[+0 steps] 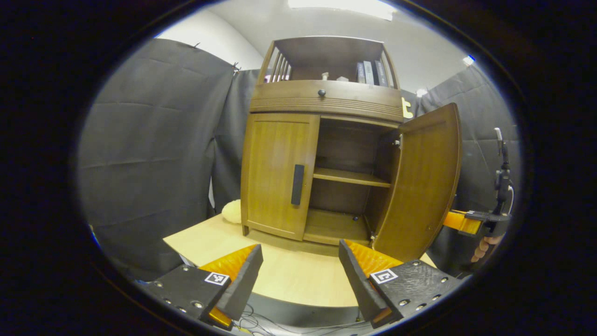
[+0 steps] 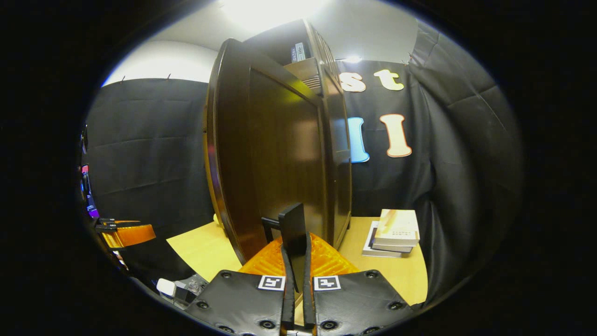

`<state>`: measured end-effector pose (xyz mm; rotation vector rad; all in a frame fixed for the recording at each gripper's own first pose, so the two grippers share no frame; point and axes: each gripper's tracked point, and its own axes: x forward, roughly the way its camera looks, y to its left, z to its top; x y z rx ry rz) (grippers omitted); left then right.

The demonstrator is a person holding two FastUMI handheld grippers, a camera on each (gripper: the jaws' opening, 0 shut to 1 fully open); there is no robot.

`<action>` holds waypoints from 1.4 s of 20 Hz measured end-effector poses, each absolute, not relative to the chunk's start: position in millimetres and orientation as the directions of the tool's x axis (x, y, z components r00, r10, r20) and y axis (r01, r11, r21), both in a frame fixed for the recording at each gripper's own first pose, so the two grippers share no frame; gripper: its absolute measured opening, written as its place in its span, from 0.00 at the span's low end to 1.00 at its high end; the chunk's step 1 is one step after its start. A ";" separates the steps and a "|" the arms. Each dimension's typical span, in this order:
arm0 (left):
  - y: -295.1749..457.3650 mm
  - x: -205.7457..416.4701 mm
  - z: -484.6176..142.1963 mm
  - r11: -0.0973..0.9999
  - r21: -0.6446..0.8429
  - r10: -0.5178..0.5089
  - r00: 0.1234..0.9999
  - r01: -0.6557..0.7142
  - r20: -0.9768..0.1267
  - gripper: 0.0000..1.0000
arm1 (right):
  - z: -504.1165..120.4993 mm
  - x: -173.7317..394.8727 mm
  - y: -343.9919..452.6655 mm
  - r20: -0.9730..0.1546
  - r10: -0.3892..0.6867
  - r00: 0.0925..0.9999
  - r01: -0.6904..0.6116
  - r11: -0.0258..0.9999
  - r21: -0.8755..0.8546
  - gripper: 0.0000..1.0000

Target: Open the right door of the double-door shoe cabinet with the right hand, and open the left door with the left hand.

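The wooden shoe cabinet [image 1: 326, 98] stands on the table ahead in the left gripper view. Its left door [image 1: 275, 172] is closed, with a dark vertical handle [image 1: 297, 185]. Its right door [image 1: 426, 182] is swung wide, showing bare shelves [image 1: 350, 176]. My left gripper [image 1: 298, 275] hangs open in front of the cabinet, apart from it. The right gripper [image 1: 471, 223] shows past the open door's edge, held by a hand. In the right gripper view the right door [image 2: 280, 158] looms close and my right gripper [image 2: 295, 261] is shut on its dark handle [image 2: 293, 228].
The cabinet rests on a light wooden table [image 1: 289, 275]. A drawer with a knob [image 1: 321, 93] and an upper shelf with books [image 1: 371, 72] top the cabinet. A stack of books [image 2: 394, 231] lies on the table beside the cabinet. Black cloth walls surround the booth.
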<state>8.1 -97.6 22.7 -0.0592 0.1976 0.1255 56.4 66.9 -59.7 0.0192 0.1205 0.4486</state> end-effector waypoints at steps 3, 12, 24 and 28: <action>-97.8 9.7 22.9 0.993 -0.031 0.102 0.975 -0.110 -0.196 0.96 | -59.0 54.7 70.2 -0.111 0.432 0.895 -0.427 0.902 0.065 0.08; -96.4 12.7 18.3 0.997 -0.012 0.069 0.975 -0.073 -0.213 0.96 | -61.6 55.7 59.8 -0.128 0.375 0.918 -0.371 0.927 0.051 0.07; -89.4 41.1 14.6 0.998 -0.053 -0.038 0.973 0.027 -0.229 0.96 | -77.1 26.1 38.5 -0.267 0.231 0.936 -0.236 0.972 0.015 0.07; -83.4 55.4 16.8 0.995 -0.035 -0.099 0.973 0.094 -0.209 0.96 | -62.2 21.2 40.8 -0.234 0.216 0.948 -0.233 0.972 -0.044 0.07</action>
